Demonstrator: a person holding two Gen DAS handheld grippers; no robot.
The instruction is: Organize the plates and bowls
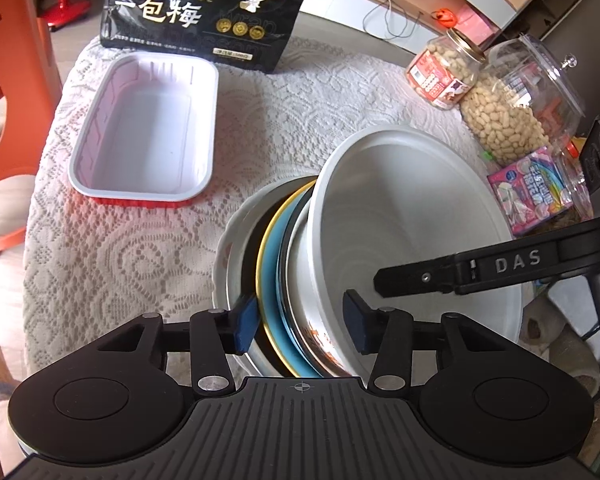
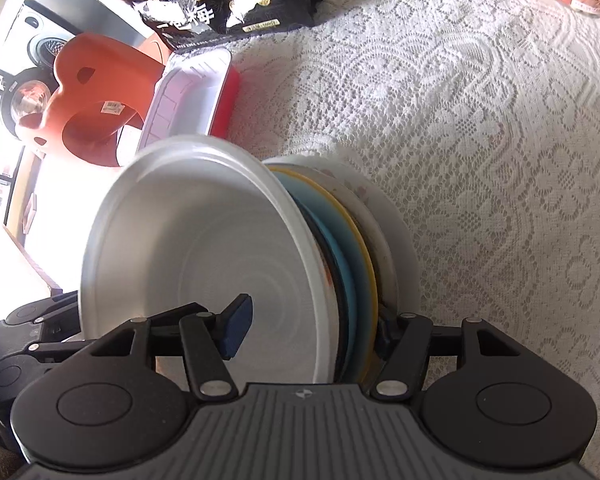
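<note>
A nested stack of dishes is held tilted on edge above the lace tablecloth: a white bowl on the inside, then a dark-rimmed bowl, a blue plate with a yellow rim, and a white plate outermost. My left gripper is shut on the stack's rim, one pad inside the white bowl, one outside. My right gripper is shut on the same stack from the opposite side; its finger shows in the left wrist view.
A white rectangular tray with red sides lies at the left of the table. A black snack bag stands behind it. Two jars of peanuts and a pink packet sit at the right. An orange chair stands left of the table.
</note>
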